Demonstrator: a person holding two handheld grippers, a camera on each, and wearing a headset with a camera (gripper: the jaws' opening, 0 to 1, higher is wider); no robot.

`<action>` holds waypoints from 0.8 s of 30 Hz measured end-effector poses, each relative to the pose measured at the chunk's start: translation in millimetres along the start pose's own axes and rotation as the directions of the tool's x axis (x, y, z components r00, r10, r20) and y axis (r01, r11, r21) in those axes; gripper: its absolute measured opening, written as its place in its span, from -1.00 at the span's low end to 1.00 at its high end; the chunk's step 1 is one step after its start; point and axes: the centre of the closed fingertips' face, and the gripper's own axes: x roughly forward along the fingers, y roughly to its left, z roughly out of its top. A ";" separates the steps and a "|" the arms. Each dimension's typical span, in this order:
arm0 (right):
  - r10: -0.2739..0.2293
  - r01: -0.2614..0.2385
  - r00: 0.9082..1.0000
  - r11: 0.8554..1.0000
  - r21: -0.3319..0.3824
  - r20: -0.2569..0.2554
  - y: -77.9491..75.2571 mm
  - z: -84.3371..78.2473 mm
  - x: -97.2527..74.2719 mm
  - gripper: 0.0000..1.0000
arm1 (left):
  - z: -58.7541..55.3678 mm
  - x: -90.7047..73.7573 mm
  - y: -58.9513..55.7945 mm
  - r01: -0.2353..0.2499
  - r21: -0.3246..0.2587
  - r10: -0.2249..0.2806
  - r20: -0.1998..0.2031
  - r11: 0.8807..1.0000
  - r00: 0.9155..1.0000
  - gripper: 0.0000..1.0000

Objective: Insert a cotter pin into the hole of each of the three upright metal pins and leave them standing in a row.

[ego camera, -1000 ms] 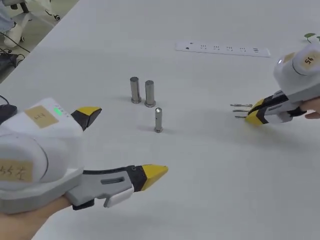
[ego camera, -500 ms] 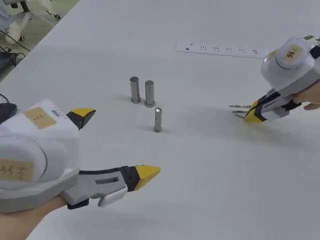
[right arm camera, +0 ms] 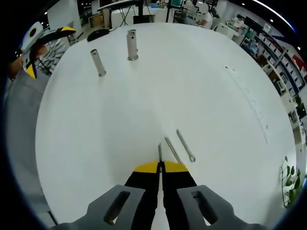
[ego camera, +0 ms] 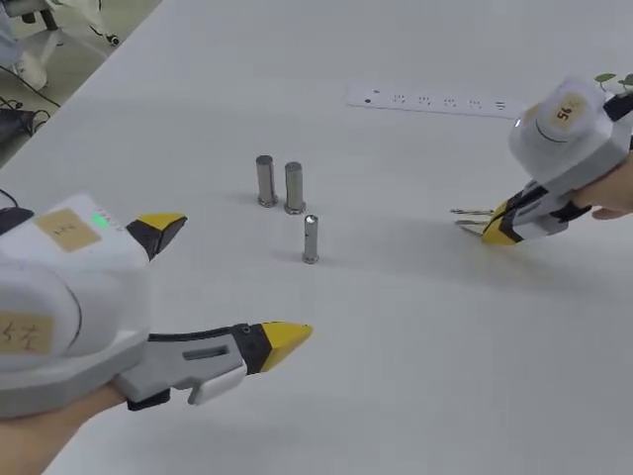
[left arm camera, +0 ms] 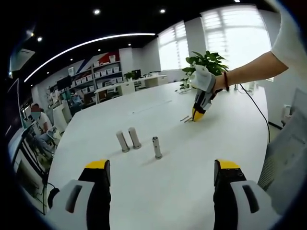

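Three metal pins (ego camera: 294, 187) stand upright in the middle of the white tabletop (ego camera: 415, 356), two close side by side and the third a little apart, nearer the person. The left tongs (ego camera: 223, 282) hover wide open, well short of them. Off to the right, the right tongs (right arm camera: 160, 165) are closed, tips down at the tabletop, apparently pinching one cotter pin (right arm camera: 159, 151), though the grip is hard to make out. Two more cotter pins (right arm camera: 184, 145) lie loose just beside it. A power strip (ego camera: 435, 100) lies beyond.
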 end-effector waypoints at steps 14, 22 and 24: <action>-0.050 0.058 0.993 0.996 -0.067 0.110 18.4 19.2 -29.1 -0.97 | 10.0 2.8 -13.2 0.067 -0.062 -0.065 0.032 0.996 0.997 0.55; -0.060 0.085 0.979 0.989 -0.121 0.196 44.2 39.3 -46.0 -0.97 | 16.9 5.4 -22.2 0.123 -0.099 -0.119 0.049 0.987 0.992 0.32; -0.055 0.088 0.974 0.986 -0.144 0.220 52.9 45.9 -50.2 -0.97 | 19.7 5.7 -24.9 0.139 -0.109 -0.133 0.060 0.984 0.989 0.28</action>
